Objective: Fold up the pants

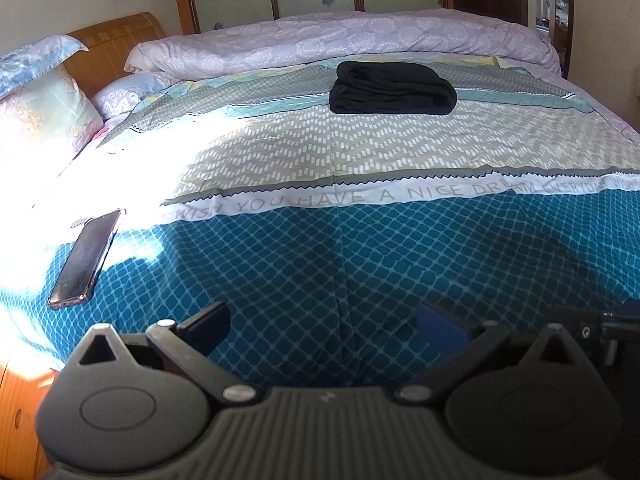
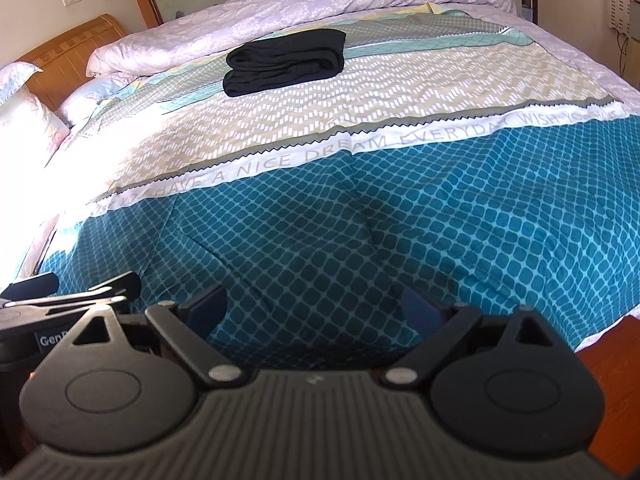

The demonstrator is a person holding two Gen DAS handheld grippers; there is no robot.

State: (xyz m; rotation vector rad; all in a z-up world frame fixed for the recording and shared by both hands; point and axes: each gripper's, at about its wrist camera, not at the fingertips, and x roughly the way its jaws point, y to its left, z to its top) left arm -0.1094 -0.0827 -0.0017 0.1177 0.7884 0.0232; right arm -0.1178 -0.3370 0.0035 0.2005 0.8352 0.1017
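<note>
Black pants lie folded into a compact stack on the far half of the bed, also seen in the right wrist view as the same dark bundle of pants. My left gripper hangs open over the teal part of the bedspread near the bed's front edge, far from the pants, with nothing between its fingers. My right gripper is open too, low over the same teal band and empty. Part of the left gripper shows at the left edge of the right wrist view.
A phone lies on the bedspread at the front left. A rolled lilac duvet runs along the far side, pillows sit by the wooden headboard. Wooden floor shows at the right past the bed's edge.
</note>
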